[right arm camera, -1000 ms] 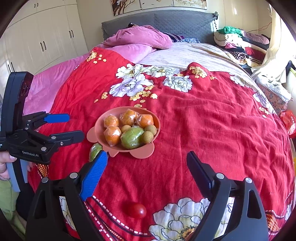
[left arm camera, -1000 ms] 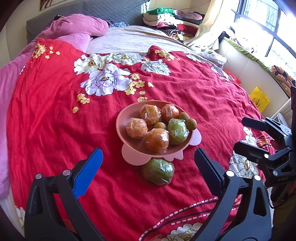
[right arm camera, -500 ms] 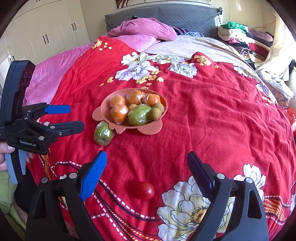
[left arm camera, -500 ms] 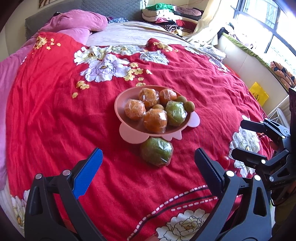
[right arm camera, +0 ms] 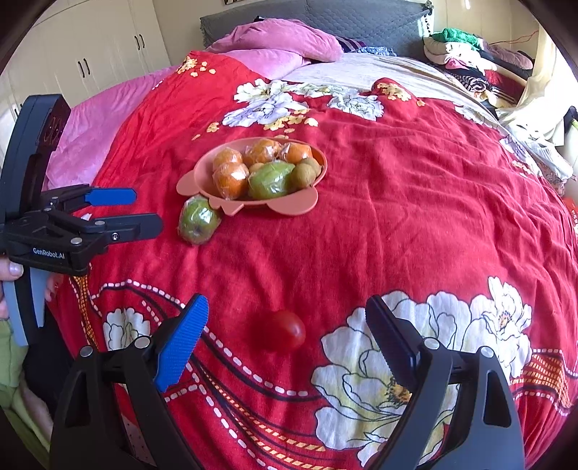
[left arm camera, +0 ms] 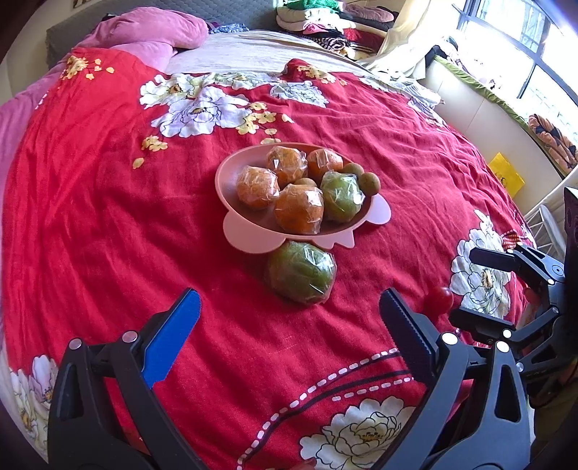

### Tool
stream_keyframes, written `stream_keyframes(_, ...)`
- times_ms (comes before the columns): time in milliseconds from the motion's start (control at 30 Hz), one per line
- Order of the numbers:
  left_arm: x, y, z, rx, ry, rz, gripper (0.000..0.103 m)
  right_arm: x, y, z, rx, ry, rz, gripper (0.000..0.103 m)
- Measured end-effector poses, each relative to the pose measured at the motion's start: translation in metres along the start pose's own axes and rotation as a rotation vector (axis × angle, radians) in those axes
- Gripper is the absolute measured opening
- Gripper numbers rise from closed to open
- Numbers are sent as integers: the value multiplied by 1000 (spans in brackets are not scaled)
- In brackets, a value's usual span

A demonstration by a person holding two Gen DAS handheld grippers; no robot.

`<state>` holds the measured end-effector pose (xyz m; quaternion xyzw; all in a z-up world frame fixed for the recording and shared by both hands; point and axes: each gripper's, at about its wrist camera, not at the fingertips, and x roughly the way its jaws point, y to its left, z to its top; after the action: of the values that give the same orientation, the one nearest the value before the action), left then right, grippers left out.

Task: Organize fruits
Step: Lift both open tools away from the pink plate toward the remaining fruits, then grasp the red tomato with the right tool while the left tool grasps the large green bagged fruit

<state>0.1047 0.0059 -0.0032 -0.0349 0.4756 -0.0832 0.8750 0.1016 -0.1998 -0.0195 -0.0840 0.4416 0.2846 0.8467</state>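
A pink bowl [left arm camera: 231,173] [right arm camera: 202,170] on the red floral bedspread holds several wrapped oranges [left arm camera: 257,187] [right arm camera: 230,179], a wrapped green fruit [left arm camera: 341,197] [right arm camera: 269,180] and small brown-green fruits [left arm camera: 370,180] [right arm camera: 303,172]. Another wrapped green fruit [left arm camera: 300,276] [right arm camera: 198,225] lies on the cover just in front of the bowl. My left gripper [left arm camera: 287,318] [right arm camera: 144,211] is open, with this fruit just ahead of its tips. A small red tomato [right arm camera: 285,330] [left arm camera: 440,300] lies nearer the bed's edge. My right gripper [right arm camera: 287,329] [left arm camera: 466,285] is open with the tomato between its tips, untouched.
Pink pillows [right arm camera: 278,39] and a grey headboard [right arm camera: 361,18] lie at the far end. Folded clothes [right arm camera: 466,54] are piled at the far right. White wardrobes [right arm camera: 90,61] stand left, a window [left arm camera: 523,54] right. A person's hand [right arm camera: 11,269] holds the left gripper.
Both grippers have sunk toward the bedspread. The loose green fruit now sits closer to the left tips, and the tomato has come between the right tips. Both stay open.
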Motion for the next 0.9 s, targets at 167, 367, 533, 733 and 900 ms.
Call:
stream_keyframes(167,5,-4,-2,9,11,-10,93,5,0,-8,-9,27,-3,82)
stream_keyframes(367,12,-6,-2,5,17,-21,93,18,2,-13,-12,63,14,58)
stream_keyframes(533,17,-3,1,-6,20,-29,93,26,2,-11,-24,77,15,44)
stream_keyframes(733,28,-3,4,-11,32,-35,89,32,3,-13,-52,90,5,33)
stream_keyframes(900,42,-2,5,-23,48,-50,74,29,-1,-13,-39,83,32,27)
